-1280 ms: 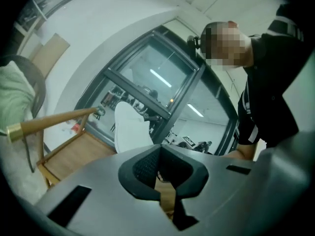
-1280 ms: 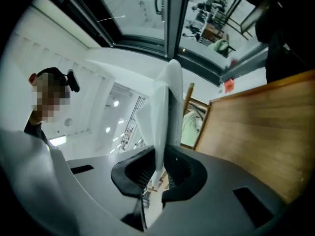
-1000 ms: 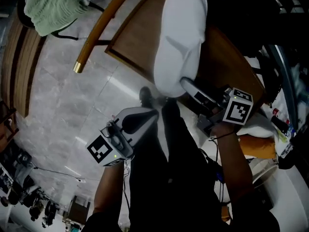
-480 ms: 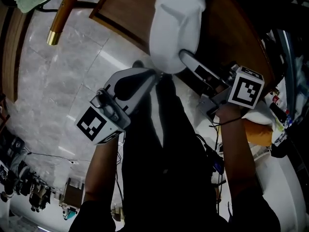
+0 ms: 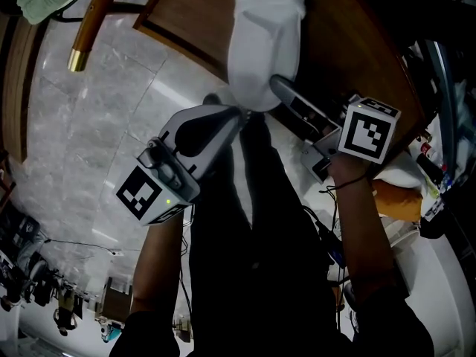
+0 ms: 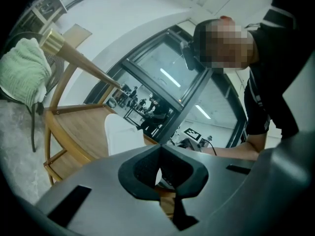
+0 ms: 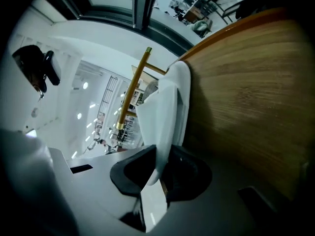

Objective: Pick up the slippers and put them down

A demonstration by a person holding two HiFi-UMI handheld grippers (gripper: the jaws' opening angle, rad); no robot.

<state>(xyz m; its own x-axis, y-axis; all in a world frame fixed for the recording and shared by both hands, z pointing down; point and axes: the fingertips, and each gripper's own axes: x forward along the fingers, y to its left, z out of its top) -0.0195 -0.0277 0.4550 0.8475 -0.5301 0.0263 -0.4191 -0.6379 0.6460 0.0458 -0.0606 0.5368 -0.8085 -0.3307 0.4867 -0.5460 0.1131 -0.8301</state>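
Betw. right gripper [image 7: 156,173] jaws: slipper [image 7: 165,107] edge

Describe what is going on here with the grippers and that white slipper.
A person holds a gripper in each hand. The right gripper is clamped on the rear edge of the white slipper, holding it over a wooden surface. The left gripper is shut and empty, close to the slipper's near end in the head view.
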